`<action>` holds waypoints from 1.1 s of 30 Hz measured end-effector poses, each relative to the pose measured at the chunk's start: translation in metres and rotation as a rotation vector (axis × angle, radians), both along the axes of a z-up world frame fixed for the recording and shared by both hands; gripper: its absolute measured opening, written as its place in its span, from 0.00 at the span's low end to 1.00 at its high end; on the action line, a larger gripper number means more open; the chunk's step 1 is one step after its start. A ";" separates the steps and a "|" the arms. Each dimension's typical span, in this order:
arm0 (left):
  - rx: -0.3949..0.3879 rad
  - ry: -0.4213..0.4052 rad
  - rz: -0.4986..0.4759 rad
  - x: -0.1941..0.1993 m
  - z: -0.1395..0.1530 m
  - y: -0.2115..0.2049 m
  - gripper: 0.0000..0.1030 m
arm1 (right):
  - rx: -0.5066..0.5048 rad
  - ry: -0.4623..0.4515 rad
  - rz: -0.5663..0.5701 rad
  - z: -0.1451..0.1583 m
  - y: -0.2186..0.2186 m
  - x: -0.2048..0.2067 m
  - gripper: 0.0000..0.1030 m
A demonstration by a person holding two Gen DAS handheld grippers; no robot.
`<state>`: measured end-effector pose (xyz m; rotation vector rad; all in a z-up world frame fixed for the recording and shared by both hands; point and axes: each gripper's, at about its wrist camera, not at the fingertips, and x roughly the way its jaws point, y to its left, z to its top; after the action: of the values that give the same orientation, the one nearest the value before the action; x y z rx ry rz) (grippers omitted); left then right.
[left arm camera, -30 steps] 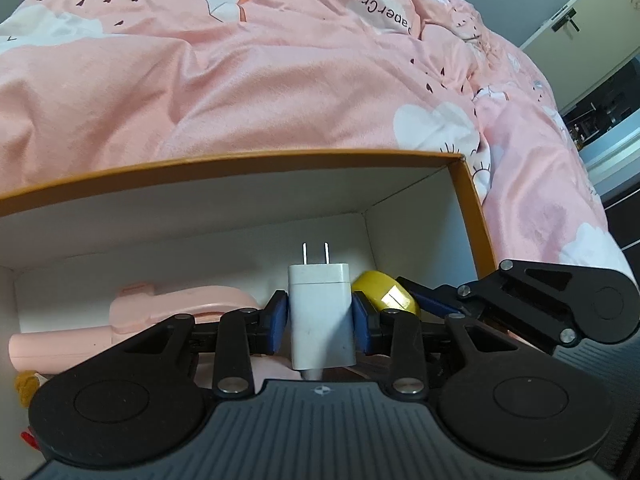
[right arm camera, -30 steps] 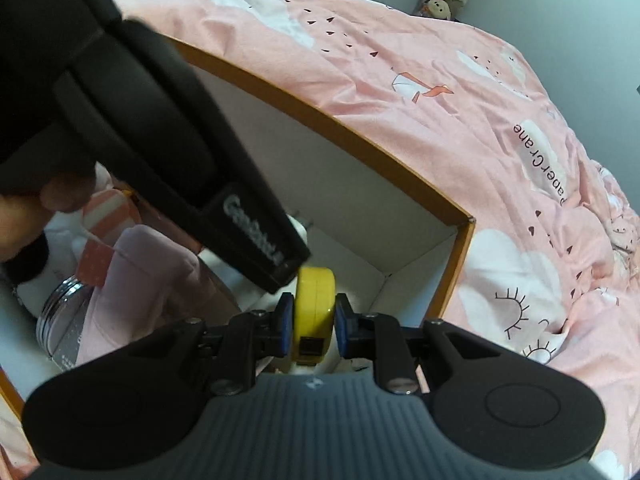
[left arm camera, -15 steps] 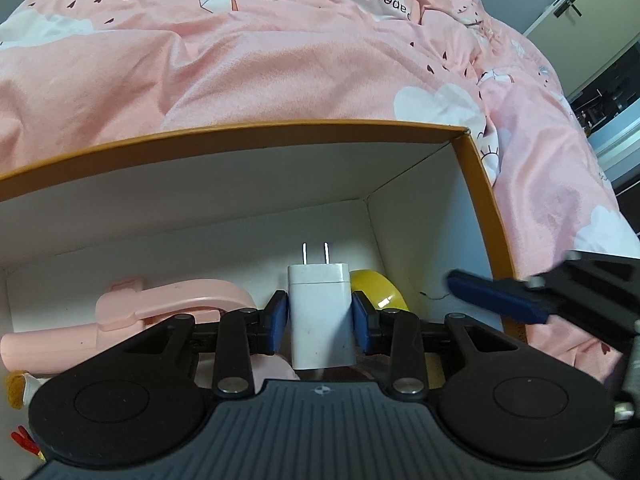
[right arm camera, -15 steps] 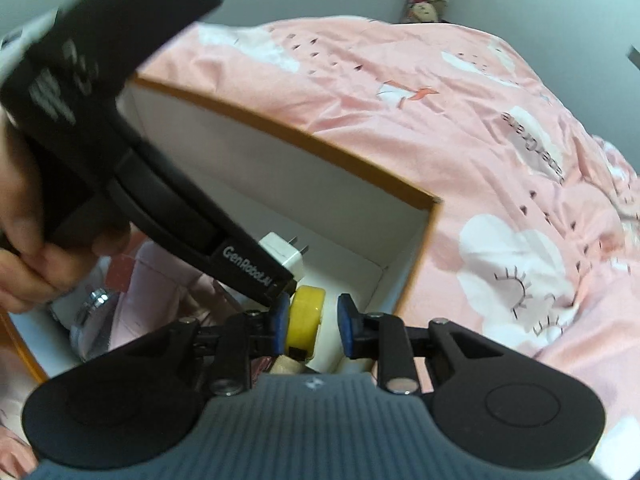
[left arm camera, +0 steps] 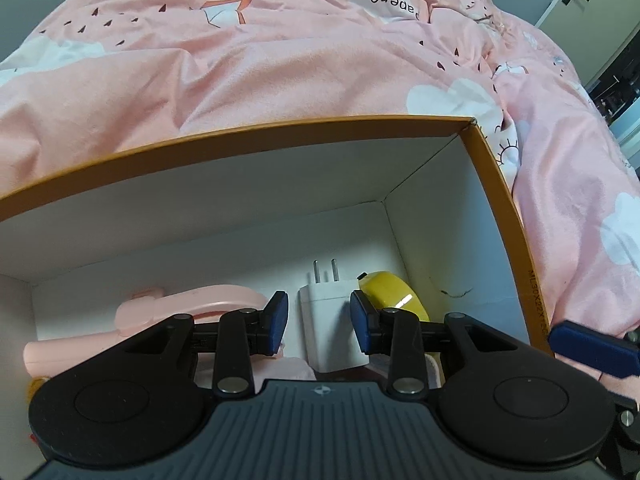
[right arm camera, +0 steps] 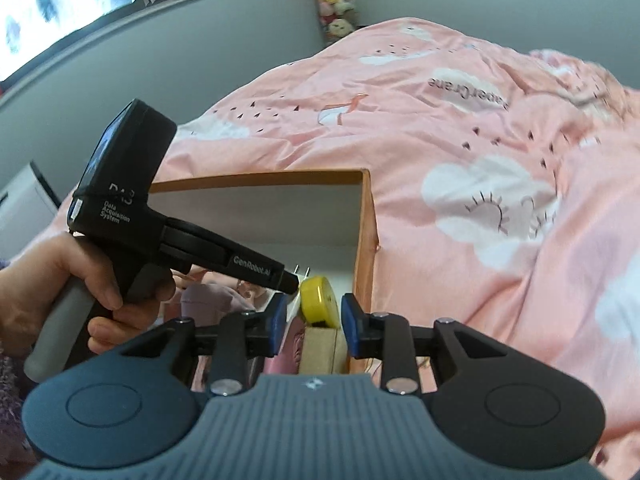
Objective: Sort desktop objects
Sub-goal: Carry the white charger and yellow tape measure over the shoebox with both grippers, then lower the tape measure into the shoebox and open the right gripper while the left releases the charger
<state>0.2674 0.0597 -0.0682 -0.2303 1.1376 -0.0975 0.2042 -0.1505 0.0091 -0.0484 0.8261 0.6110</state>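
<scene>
With the right gripper (right arm camera: 313, 323) just opened and empty above the yellow tape measure (right arm camera: 317, 300) lying in the box (left arm camera: 496, 184), the left gripper (left arm camera: 319, 322) clamps the white charger (left arm camera: 334, 326), which could tip onto the tape measure if dropped carelessly.

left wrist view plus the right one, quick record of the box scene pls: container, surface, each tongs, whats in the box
container: orange-rimmed cardboard box, white inside, top open
surface: pink quilt
left tongs: closed on the white charger, prongs pointing away, down inside the box
right tongs: open, have just been opening; grip nothing
yellow tape measure: lying in the box's corner beside the charger, free of both tongs
also in box: pink plastic item
</scene>
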 end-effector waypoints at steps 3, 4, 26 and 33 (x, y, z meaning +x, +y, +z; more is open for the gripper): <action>0.015 -0.018 0.001 -0.006 0.007 -0.001 0.38 | 0.030 0.007 -0.036 -0.001 -0.008 -0.008 0.32; 0.022 -0.028 -0.002 -0.009 0.010 -0.002 0.38 | 0.037 0.005 -0.051 -0.001 -0.010 -0.012 0.33; 0.233 -0.340 0.038 -0.155 0.070 -0.030 0.53 | 0.074 -0.147 -0.141 -0.029 -0.009 -0.071 0.47; 0.297 -0.377 0.108 -0.185 0.057 -0.035 0.64 | 0.072 -0.173 -0.106 -0.033 -0.006 -0.077 0.50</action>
<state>0.0826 0.0242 -0.0116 -0.0056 0.7499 0.1199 0.1272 -0.1564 -0.0236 0.0085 0.6350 0.5279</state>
